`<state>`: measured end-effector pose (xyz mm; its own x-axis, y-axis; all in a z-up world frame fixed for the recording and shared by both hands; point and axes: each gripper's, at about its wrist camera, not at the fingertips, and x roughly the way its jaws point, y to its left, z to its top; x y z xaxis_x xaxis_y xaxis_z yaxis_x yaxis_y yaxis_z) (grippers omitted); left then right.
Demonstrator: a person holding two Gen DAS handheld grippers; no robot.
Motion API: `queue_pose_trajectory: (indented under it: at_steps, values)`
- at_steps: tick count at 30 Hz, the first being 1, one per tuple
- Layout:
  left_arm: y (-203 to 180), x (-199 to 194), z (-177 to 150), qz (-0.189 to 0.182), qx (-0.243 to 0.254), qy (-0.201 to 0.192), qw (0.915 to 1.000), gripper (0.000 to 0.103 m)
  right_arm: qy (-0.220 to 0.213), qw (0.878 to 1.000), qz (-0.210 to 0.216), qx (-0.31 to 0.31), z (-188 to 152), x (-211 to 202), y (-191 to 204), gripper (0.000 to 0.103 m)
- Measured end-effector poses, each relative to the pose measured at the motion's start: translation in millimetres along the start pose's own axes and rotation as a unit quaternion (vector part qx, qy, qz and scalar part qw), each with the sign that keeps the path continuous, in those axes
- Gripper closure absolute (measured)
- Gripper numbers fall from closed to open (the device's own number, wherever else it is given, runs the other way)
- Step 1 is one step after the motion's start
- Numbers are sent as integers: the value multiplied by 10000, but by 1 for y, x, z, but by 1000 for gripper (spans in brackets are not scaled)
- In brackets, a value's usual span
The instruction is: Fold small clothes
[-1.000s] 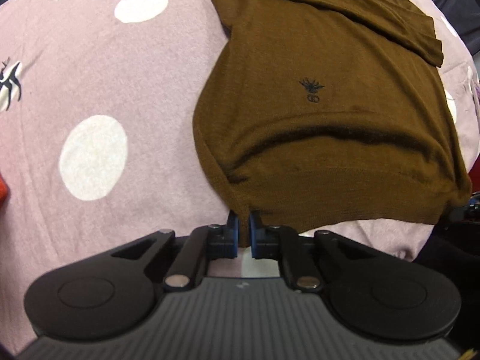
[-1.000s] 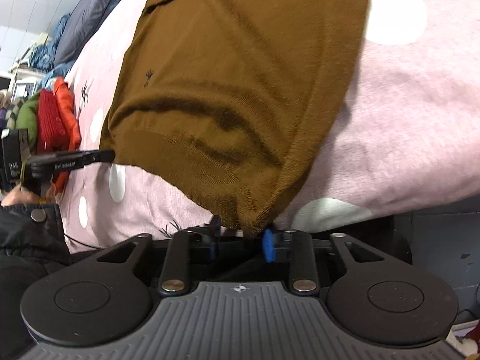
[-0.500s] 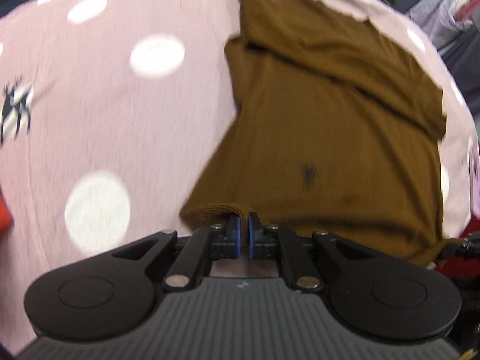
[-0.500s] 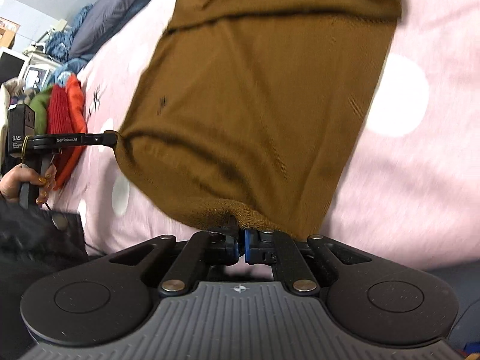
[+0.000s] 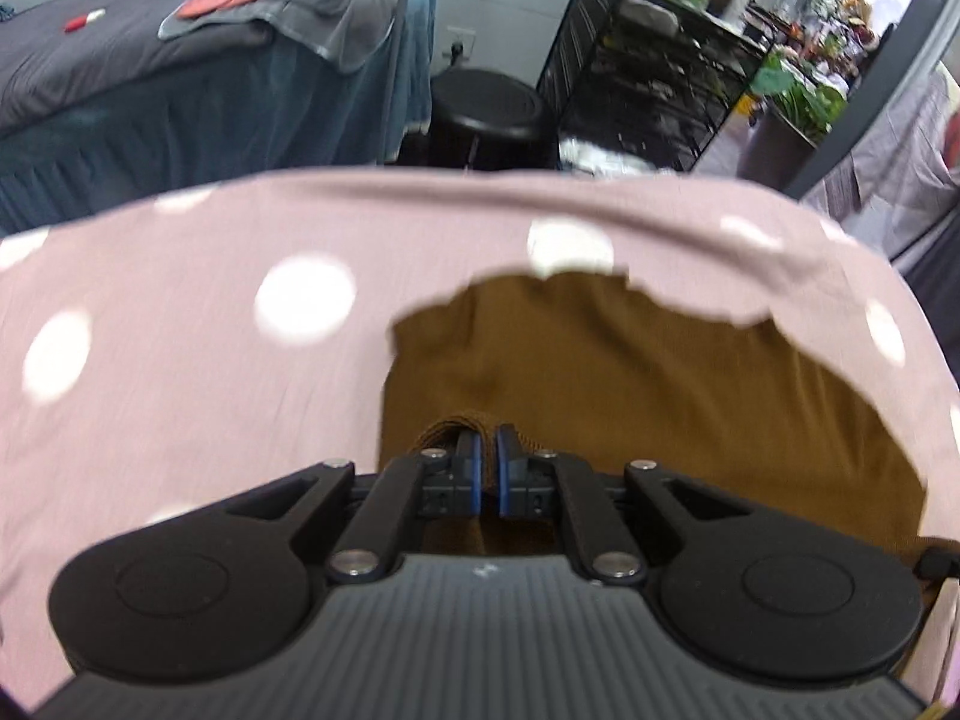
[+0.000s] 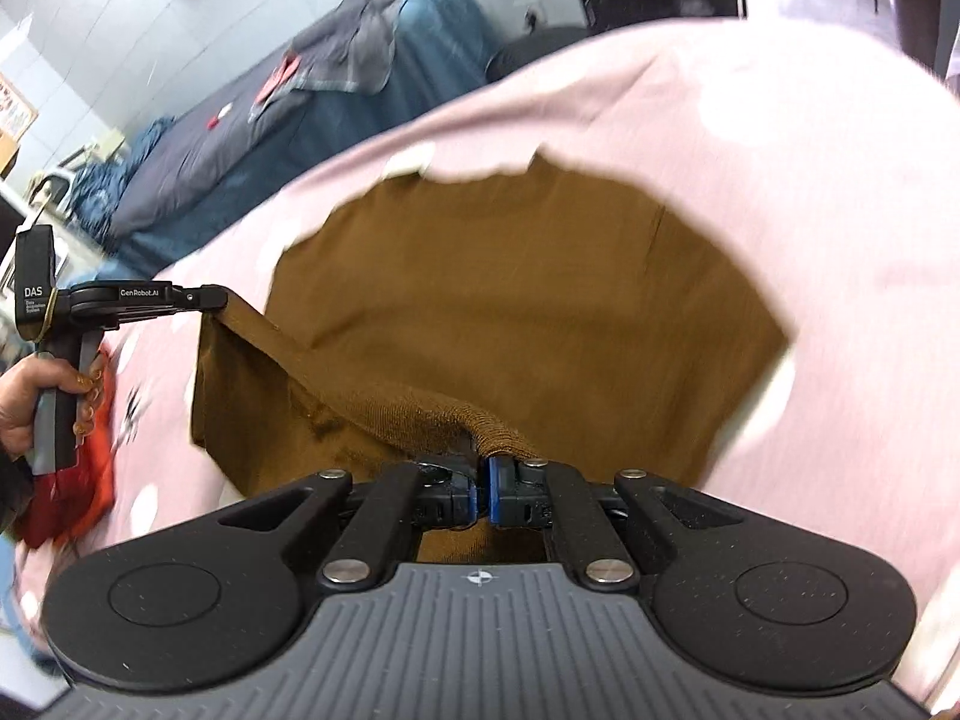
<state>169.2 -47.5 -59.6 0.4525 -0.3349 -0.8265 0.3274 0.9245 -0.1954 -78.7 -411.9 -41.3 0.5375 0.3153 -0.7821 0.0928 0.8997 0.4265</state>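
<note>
Your left tongs (image 5: 487,450) are pinching the ribbed hem of the brown knit sweater (image 5: 660,384), and your right tongs (image 6: 483,468) are clamped on the same hem at its other corner. Between the two grips the hem hangs raised as a taut band, with your left tongs (image 6: 210,298) visible from the right wrist, held in your hand (image 6: 36,396). The rest of the sweater lies on the pink bedspread with white dots (image 5: 180,372). The far edge of the garment is blurred, so its outline there is hard to read. A red-orange cloth (image 6: 78,480) sits beside your hand.
</note>
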Motion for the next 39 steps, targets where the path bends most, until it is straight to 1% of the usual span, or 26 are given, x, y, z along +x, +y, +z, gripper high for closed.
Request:
queue_pose_trajectory:
  at_steps: [3, 6, 9, 12, 13, 14, 15, 16, 17, 18, 20, 22, 23, 24, 25, 26, 27, 28, 30, 31, 32, 34, 36, 39]
  values:
    - [-12, 20, 29, 122, -55, -93, 9999, 98, -85, 9999, -60, 76, 26, 13, -21, 97]
    - [-21, 40, 50, 301, -97, -143, 9994, 98, -119, 9997, -113, 206, 45, 26, -38, 97]
    - [-27, 62, 65, 385, -83, -82, 9992, 98, -74, 9992, -90, 373, 59, 38, -51, 97]
    - [-32, 81, 75, 445, 12, 23, 9990, 98, -46, 9992, -67, 384, 70, 48, -59, 97]
    - [-33, 85, 77, 446, 4, 85, 9990, 96, -36, 9992, -66, 389, 71, 51, -61, 97]
    - [-34, 89, 79, 453, -30, 151, 9989, 94, 11, 9991, -59, 415, 73, 52, -64, 97]
    - [-33, 90, 79, 464, -61, 208, 9987, 82, 103, 9989, -70, 457, 76, 56, -67, 97]
    - [-32, 91, 77, 435, -64, 265, 9987, 69, 184, 9987, -127, 468, 77, 57, -68, 97]
    - [-31, 91, 75, 400, -3, 314, 9987, 62, 223, 9987, -183, 416, 77, 59, -67, 97]
    - [-32, 92, 71, 393, 121, 398, 9984, 52, 234, 9989, -179, 364, 76, 59, -66, 97]
    - [-33, 96, 62, 381, 432, 657, 9962, 50, 245, 9988, -111, 403, 74, 59, -67, 97]
    - [-36, 100, 54, 304, 766, 763, 9937, 51, 263, 9985, -117, 472, 71, 59, -69, 97]
    - [-40, 103, 50, 349, 982, 798, 9913, 51, 272, 9982, -122, 514, 70, 60, -70, 97]
    - [-43, 108, 47, 473, 1198, 831, 9882, 54, 268, 9980, -119, 562, 70, 59, -73, 97]
    - [-46, 114, 44, 606, 1367, 873, 9849, 65, 269, 9978, -117, 601, 70, 59, -75, 97]
    - [-48, 119, 43, 627, 1456, 951, 9828, 75, 274, 9976, -124, 622, 69, 60, -76, 97]
    - [-50, 123, 42, 558, 1476, 1082, 9815, 92, 280, 9975, -136, 639, 68, 60, -76, 97]
    - [-52, 126, 41, 455, 1493, 1187, 9806, 96, 289, 9973, -147, 660, 68, 60, -76, 97]
    - [-57, 127, 37, 427, 1690, 1197, 9774, 97, 294, 9971, -156, 680, 69, 63, -76, 97]
    - [-58, 128, 35, 454, 1765, 1178, 9762, 99, 294, 9971, -159, 682, 70, 64, -75, 97]
    - [-58, 127, 35, 468, 1771, 1143, 9764, 99, 296, 9971, -159, 689, 70, 65, -75, 97]
    - [-56, 121, 37, 549, 1684, 871, 9803, 100, 295, 9969, -172, 707, 71, 66, -76, 97]
    - [-52, 111, 46, 622, 1450, 567, 9858, 100, 273, 9967, -172, 741, 73, 68, -75, 97]
    - [-42, 105, 62, 589, 1088, 369, 9916, 100, 108, 9970, -217, 730, 76, 61, -73, 97]
